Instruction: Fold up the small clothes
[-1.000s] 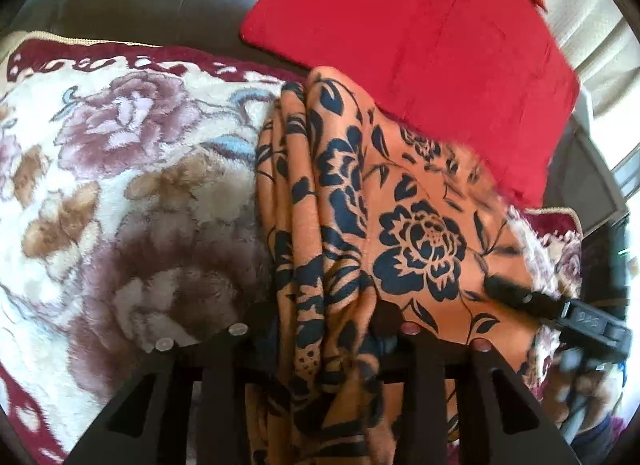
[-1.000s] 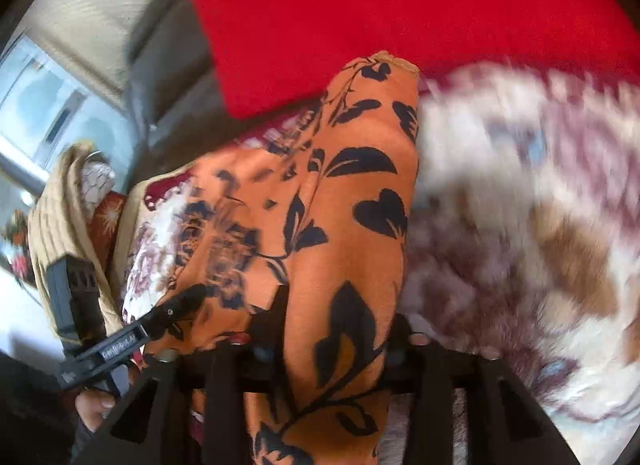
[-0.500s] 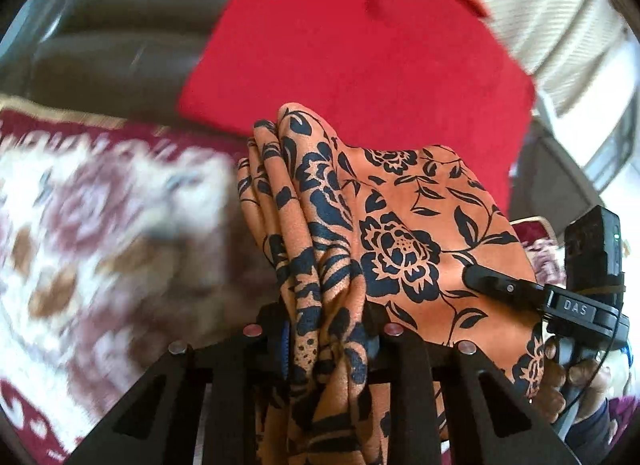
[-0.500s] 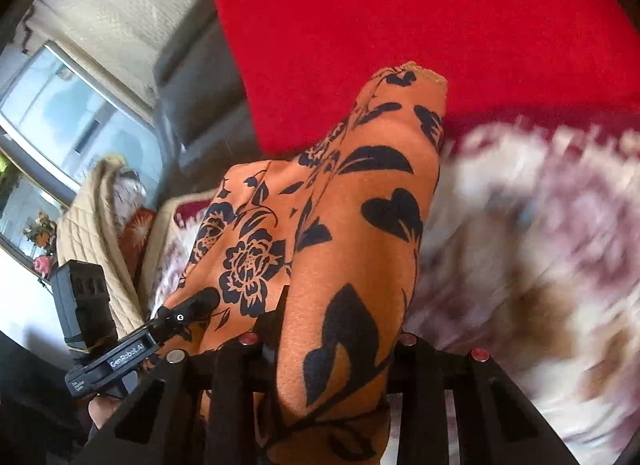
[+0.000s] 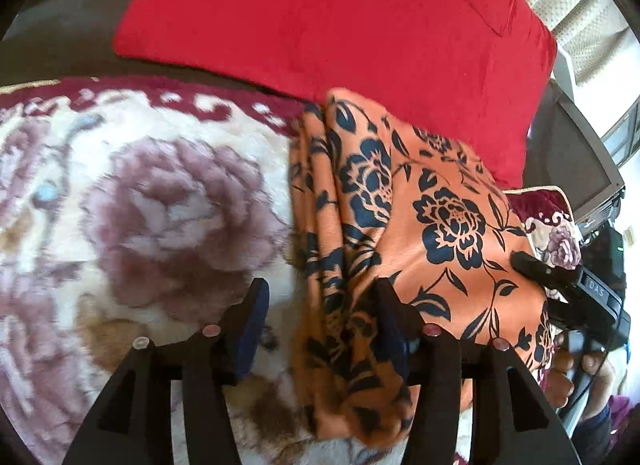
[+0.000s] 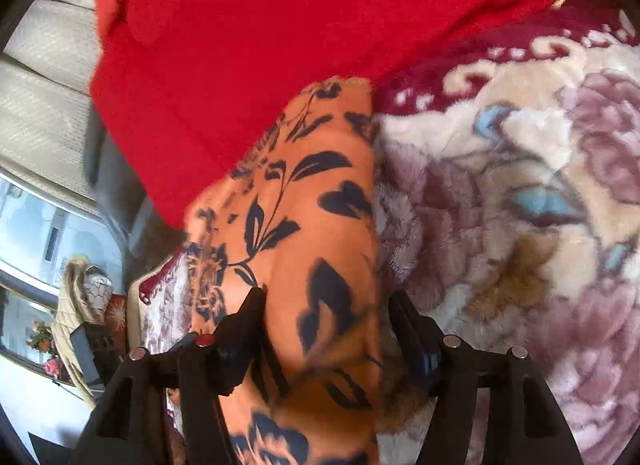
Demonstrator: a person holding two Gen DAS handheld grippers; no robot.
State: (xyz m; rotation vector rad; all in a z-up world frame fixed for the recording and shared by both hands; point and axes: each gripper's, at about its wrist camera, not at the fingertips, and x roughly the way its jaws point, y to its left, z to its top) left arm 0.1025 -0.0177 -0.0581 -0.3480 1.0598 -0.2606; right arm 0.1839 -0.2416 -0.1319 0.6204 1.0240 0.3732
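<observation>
Floral blanket (image 5: 152, 201) covers the sofa, a red cushion (image 5: 340, 25) behind it. Since a second ago my left gripper (image 5: 320, 329) and right gripper (image 6: 326, 329) have stopped pinching; both sets of fingers are spreading, the orange flowered garment (image 5: 420, 225) lying loose between them, its folded length running near to far.

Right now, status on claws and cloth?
Both claws opening, left claw, right claw. Orange cloth folded on blanket. Red cushion touching its far edge.
</observation>
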